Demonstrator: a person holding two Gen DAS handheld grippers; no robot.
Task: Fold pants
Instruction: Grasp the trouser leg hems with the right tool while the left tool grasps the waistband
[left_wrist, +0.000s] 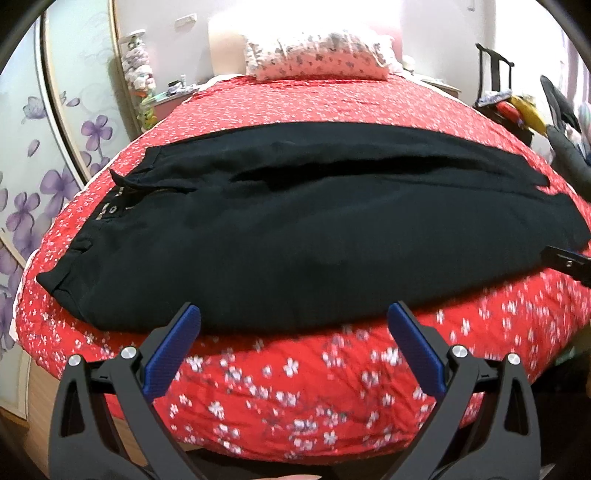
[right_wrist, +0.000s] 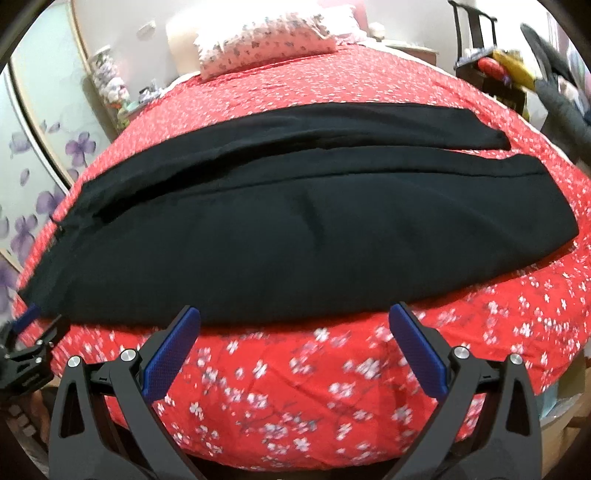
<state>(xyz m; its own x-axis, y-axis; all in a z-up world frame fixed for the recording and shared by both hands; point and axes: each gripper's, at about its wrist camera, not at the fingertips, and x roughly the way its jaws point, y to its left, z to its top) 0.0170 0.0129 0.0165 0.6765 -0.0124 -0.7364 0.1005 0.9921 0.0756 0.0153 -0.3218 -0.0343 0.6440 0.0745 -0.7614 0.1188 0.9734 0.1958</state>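
Black pants (left_wrist: 280, 229) lie spread flat across the red flowered bedspread (left_wrist: 295, 387), waistband at the left, leg hems at the right, one leg beside the other. They also show in the right wrist view (right_wrist: 280, 236). My left gripper (left_wrist: 293, 314) is open and empty, hovering just in front of the pants' near edge, toward the waist half. My right gripper (right_wrist: 293, 315) is open and empty, just in front of the near edge, toward the leg half. Each gripper shows at the edge of the other's view: the right one (left_wrist: 569, 262) and the left one (right_wrist: 29, 332).
A flowered pillow (left_wrist: 317, 55) lies at the head of the bed. A wardrobe door with purple flowers (left_wrist: 55, 147) stands at the left. A cluttered chair or rack (left_wrist: 517, 107) stands at the right. The bed's near edge (left_wrist: 295, 443) drops off below my grippers.
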